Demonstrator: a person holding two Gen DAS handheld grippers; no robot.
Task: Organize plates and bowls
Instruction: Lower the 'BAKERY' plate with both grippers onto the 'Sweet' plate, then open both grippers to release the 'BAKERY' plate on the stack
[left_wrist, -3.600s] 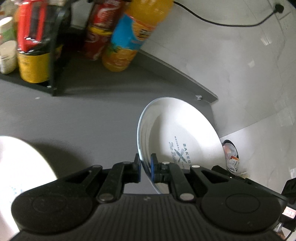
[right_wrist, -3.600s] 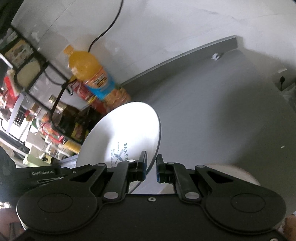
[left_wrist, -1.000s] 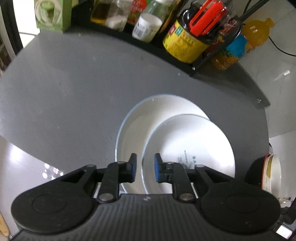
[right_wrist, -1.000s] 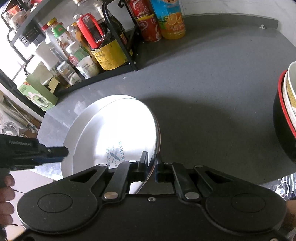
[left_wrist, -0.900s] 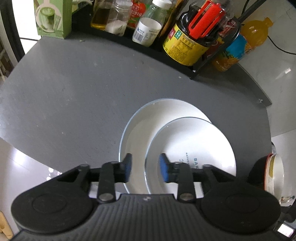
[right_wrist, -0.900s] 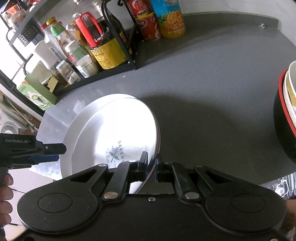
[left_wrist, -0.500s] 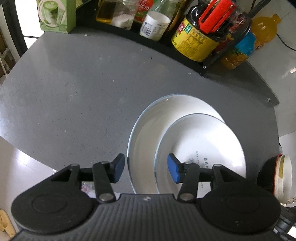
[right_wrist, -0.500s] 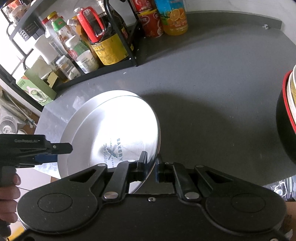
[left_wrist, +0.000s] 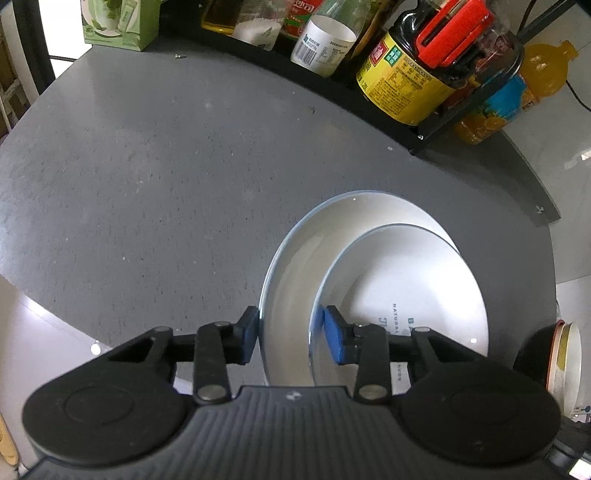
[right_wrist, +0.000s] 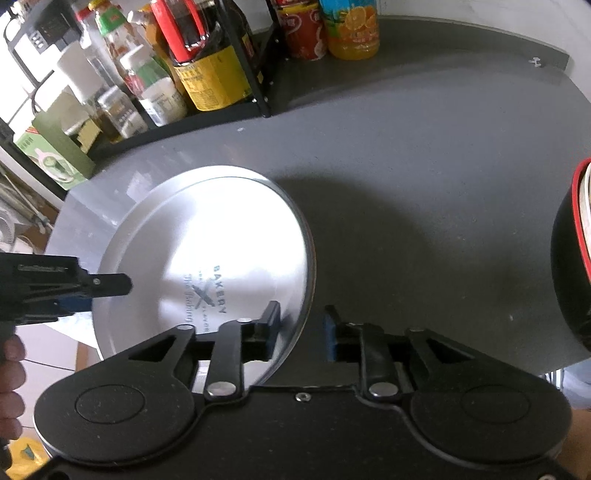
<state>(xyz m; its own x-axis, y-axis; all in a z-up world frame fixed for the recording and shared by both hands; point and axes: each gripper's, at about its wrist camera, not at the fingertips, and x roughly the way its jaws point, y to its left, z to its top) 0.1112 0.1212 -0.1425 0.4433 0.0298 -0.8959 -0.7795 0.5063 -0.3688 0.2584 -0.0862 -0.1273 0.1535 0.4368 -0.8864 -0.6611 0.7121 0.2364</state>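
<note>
Left wrist: my left gripper is open wide, holding nothing, pads either side of the near rims. Small plate sits inside the big plate on the counter. Right gripper is also spread open and empty, straddling the small plate's rim on its side. Plates look glazed ceramic: stiff, slick, chippable, fairly heavy, so I'd pinch at the rim, firmly. Left view alone shows the two plates clearly nested. Right view alone shows the printed logo whole, the left gripper from outside, and more of the black-and-red bowl at the counter's right edge.
</note>
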